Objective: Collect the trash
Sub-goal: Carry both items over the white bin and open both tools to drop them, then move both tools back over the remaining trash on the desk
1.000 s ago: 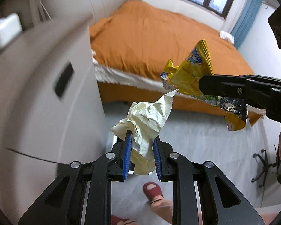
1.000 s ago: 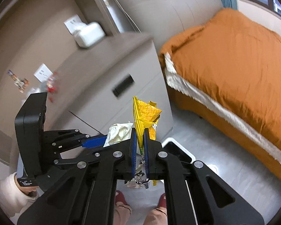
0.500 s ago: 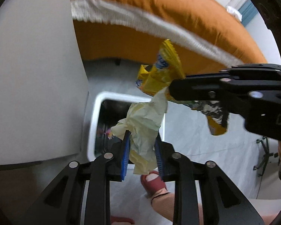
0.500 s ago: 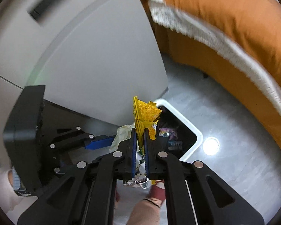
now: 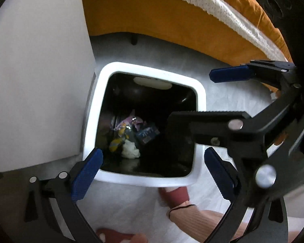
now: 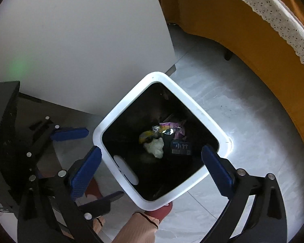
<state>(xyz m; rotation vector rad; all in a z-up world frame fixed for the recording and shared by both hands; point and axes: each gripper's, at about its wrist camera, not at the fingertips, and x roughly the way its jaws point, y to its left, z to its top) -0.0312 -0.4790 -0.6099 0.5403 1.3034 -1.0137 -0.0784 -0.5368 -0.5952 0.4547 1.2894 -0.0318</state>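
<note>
Both grippers over the white bin [image 6: 200,113], pointing down. Left gripper [image 5: 152,172] & right gripper [image 6: 152,166] jaws just sprang wide, nothing between them. Crumpled paper [image 6: 155,144] & yellow wrapper [image 6: 145,136] lie at bin bottom, well below the fingers.

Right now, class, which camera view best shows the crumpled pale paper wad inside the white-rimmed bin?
The right wrist view: the crumpled pale paper wad lies unobstructed in the white-rimmed bin. The left wrist view shows it smaller and dimmer.
</note>
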